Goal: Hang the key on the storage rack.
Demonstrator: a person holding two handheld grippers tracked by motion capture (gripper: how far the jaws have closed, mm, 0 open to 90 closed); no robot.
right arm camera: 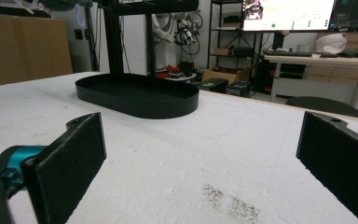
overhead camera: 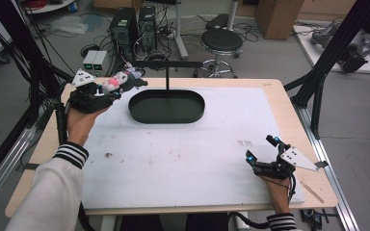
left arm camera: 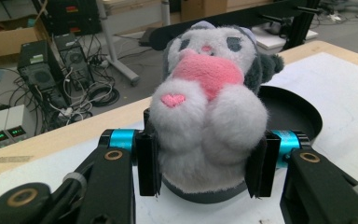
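Plush toy (left arm camera: 208, 112): grey-white fur, dark grey ears and eye patches, pink heart held at chest, small pink heart on paw. Beside it, oval tray (overhead camera: 166, 107) with stand: black. Mat (overhead camera: 183, 154) under tray: white, dark smudges. Table (overhead camera: 289, 110) edge: light wood. Gripper jaws black, teal collars. Sleeve cuff (overhead camera: 71, 154): black-white stripes.

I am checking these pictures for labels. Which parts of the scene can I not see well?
- Plush toy: its back and base, hidden in the left gripper view by its own body and the jaws.
- Tray stand: its top, cut off by the upper edge of the right gripper view.
- Dark specks on the table: too small to identify.
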